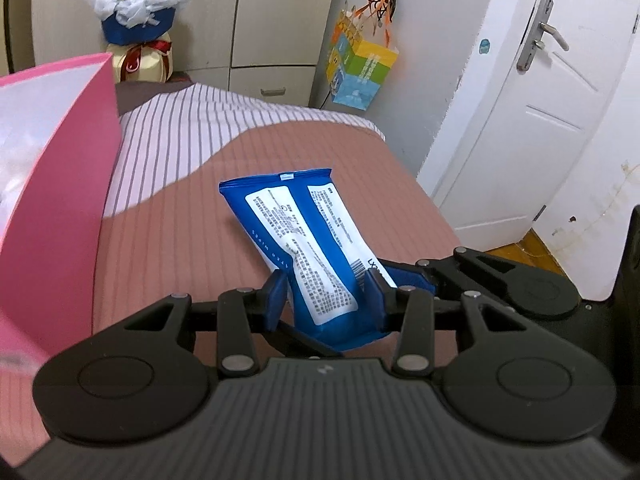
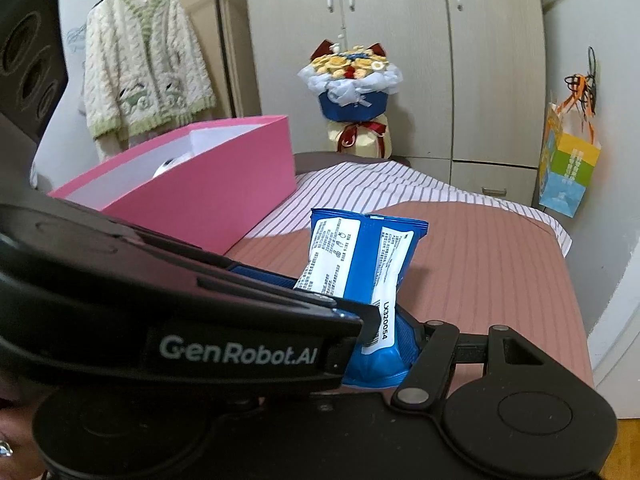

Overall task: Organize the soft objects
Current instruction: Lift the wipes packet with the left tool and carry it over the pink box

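While both grippers clamp it, blue wipes pack (image 1: 304, 236) sits lifted over the bed, printed back facing cams. Left gripper (image 1: 326, 294) pinches pack's near end btwn its blue pads; right gripper (image 2: 384, 340) also closed on the same end, its left finger hidden behind the other tool's body. Legible text: "LX320054" on white label strip by a barcode, partial "...WIPES" along pack side, dense small print unreadable. "GenRobot.AI" printed on left tool's side in right wrist view. Bed (image 1: 180, 248) has pinkish-brown ribbed cover, striped white sheet (image 2: 380, 188) at far end. Pink box (image 2: 224, 184), open top w/ white inside, stands on bed's left side. Far: beige wardrobe (image 2: 400, 40), bouquet (image 2: 352, 80), knit cardigan (image 2: 140, 64) hanging far left, colourful gift bag (image 1: 360, 68) on wall, white door (image 1: 540, 100) right.
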`<state>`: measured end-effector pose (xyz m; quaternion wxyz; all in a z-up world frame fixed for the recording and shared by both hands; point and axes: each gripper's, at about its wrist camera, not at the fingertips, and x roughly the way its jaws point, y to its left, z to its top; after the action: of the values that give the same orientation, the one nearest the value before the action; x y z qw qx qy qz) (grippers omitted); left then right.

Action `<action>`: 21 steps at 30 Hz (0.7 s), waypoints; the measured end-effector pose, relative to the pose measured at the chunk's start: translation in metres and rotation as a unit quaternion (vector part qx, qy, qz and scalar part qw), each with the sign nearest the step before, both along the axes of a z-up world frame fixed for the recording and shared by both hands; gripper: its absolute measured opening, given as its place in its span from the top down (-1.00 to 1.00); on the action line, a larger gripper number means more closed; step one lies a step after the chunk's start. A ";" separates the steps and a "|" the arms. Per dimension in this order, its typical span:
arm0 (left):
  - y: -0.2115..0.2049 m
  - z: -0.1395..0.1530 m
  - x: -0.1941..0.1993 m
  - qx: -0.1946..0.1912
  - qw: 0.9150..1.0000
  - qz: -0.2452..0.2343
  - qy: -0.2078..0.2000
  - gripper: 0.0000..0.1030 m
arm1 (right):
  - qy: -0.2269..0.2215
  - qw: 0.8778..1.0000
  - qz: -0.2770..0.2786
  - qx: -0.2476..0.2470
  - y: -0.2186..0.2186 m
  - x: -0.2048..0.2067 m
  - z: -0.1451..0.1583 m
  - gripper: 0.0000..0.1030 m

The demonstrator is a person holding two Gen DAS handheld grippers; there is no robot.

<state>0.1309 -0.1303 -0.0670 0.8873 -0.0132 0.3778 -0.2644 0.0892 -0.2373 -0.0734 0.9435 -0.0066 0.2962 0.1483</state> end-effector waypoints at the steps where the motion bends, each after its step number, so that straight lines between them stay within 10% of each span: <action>1: 0.004 0.000 -0.005 -0.002 1.000 0.001 0.002 0.21 | 0.001 1.000 0.002 -0.002 0.003 -0.004 0.000 -0.35; 21: 0.097 0.055 -0.099 -0.036 0.996 -0.012 -0.077 0.20 | -0.060 0.997 0.052 -0.021 0.068 -0.093 0.054 -0.36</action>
<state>0.0317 -0.0332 -0.0118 0.9096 -0.0201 0.2984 -0.2884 -0.0042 -0.1694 -0.0192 0.9503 -0.0503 0.2415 0.1899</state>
